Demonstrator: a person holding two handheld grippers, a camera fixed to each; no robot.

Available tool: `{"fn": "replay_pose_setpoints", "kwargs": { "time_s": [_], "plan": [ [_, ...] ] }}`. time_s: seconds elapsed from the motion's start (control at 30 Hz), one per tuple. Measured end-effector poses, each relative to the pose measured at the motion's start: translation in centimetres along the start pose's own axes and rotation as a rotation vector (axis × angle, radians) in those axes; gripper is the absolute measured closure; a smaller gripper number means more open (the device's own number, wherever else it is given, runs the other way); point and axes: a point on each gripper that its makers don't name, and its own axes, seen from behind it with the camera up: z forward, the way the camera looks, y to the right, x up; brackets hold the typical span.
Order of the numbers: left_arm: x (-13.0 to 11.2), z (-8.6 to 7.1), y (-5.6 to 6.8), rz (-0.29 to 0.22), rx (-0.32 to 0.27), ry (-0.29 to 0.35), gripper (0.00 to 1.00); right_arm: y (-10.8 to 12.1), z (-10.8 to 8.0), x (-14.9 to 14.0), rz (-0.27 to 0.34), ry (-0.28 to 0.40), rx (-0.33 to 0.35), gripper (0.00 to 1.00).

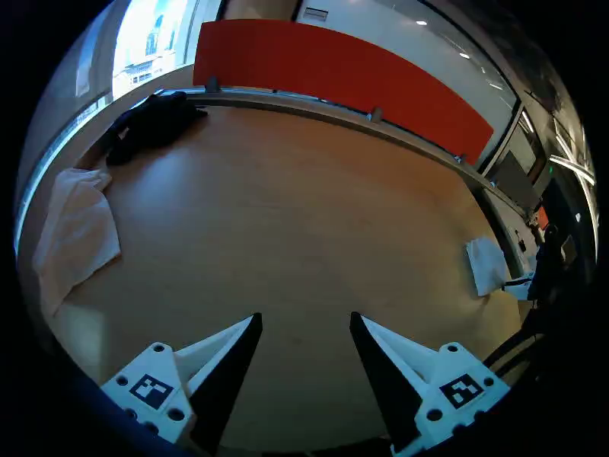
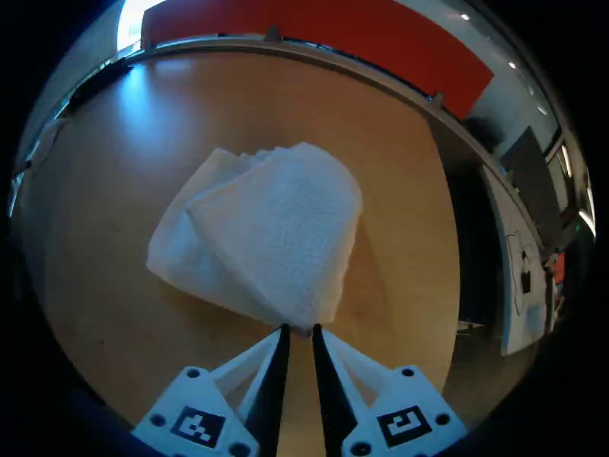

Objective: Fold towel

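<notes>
Room: window (image 1: 145, 46) at far left, long orange panel (image 1: 342, 76) standing behind the table's far edge.
Table (image 1: 304, 228): pale wood, wide, glare across the far left part.
Far left corner: dark bundle (image 1: 152, 122), garment or bag, cannot tell which, lying against the far edge.
Left edge: white cloth (image 1: 76, 228), loosely folded, flat on the wood, just short of the dark bundle.
Right edge: a second folded white piece (image 1: 486, 263), well apart from the cloth on the left.
Left gripper (image 1: 304, 324): fingers spread wide with nothing between them, bare wood under the tips.
Towel (image 2: 266, 236): white terry, folded into a rough diamond of layers, lying flat in the middle of the table in the right gripper view, one corner pointing at the camera.
Right gripper (image 2: 298, 329): fingers drawn almost together, a narrow slit left between them. The towel's near corner sits right at the tips. Cannot tell whether the corner is pinched or only touched.
</notes>
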Motion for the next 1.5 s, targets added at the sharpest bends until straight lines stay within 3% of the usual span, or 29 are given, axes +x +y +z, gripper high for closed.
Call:
{"fn": "replay_pose_setpoints", "kwargs": {
  "time_s": [0.1, 0.33, 0.7, 1.1, 1.5],
  "plan": [
    [0.1, 0.0, 0.1, 0.004, -0.003, 0.001, 0.15, -0.1, -0.3, -0.1, -0.005, 0.004, -0.003, 0.55],
    [0.3, 0.0, 0.1, 0.005, -0.009, 0.003, 0.15, -0.9, -0.8, 0.5, -0.006, 0.03, 0.001, 0.46],
    [0.3, 0.0, -0.1, -0.001, -0.01, 0.007, 0.15, -3.7, -1.5, 4.7, -0.034, 0.122, 0.039, 0.46],
    [0.3, -0.5, -1.1, -0.018, 0.003, 0.013, 0.15, -8.0, 0.0, 8.6, -0.085, 0.163, 0.095, 0.46],
    [0.2, -0.6, -1.7, -0.027, 0.007, 0.013, 0.15, -8.0, 0.6, 9.5, -0.091, 0.165, 0.087, 0.52]
  ]
}}
